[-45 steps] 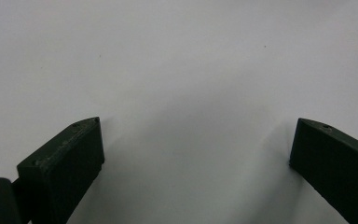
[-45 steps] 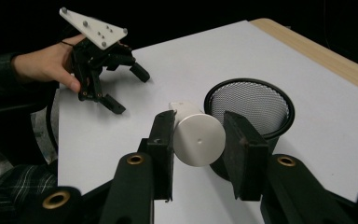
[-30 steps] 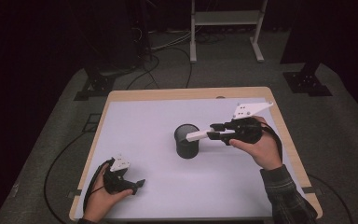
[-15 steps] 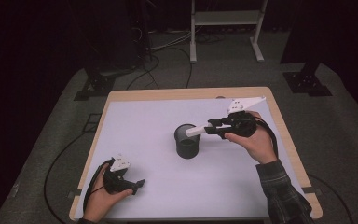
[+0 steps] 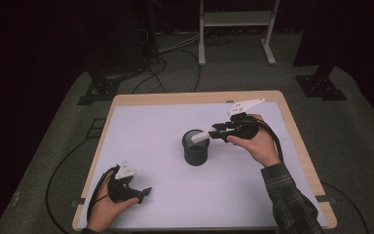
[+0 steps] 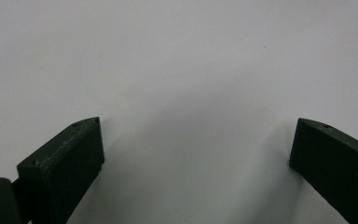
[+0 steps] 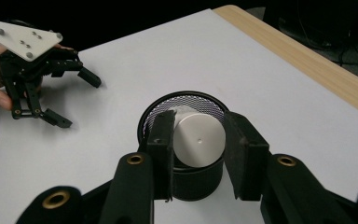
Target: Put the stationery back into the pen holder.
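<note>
A white cylinder is held end-on between the pads of the right tongs, its far end already over the mouth of the black mesh cup that stands near the middle of the desk. The step in hand is judged to be the lowering of the cylinder into the cup. It is best done by tipping the cylinder more upright first, so that its leading end clears the rim, and by keeping the grip until most of its length is inside; a release made too early could knock the light cup over. The left tongs are spread wide with nothing between them and rest low over the bare desk near its front left corner. Counted: one cylinder, one mesh cup, two tongs.
</note>
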### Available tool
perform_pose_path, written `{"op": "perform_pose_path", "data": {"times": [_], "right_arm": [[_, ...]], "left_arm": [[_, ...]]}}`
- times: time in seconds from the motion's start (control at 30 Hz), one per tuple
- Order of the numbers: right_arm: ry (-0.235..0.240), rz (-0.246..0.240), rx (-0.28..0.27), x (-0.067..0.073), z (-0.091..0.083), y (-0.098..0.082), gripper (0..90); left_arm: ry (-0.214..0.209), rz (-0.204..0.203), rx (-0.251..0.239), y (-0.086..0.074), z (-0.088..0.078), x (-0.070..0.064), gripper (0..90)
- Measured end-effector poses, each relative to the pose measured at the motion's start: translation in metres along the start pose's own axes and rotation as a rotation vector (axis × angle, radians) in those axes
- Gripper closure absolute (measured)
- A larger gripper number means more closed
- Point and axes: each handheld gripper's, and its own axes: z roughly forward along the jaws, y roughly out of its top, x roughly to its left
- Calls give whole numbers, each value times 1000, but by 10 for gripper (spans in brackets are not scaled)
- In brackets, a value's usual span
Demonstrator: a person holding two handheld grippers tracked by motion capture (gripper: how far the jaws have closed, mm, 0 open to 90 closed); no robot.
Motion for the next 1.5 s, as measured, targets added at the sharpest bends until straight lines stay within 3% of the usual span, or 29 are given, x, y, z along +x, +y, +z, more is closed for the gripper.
{"op": "perform_pose_path", "data": {"times": [0.7,1.5], "right_arm": [[1,5,85,-5,33,-1,643],[8,5,128,-7,58,-3,642]], "left_arm": [[0,1,0,0,0,0,18],[-1,0,2,0,0,0,18]]}}
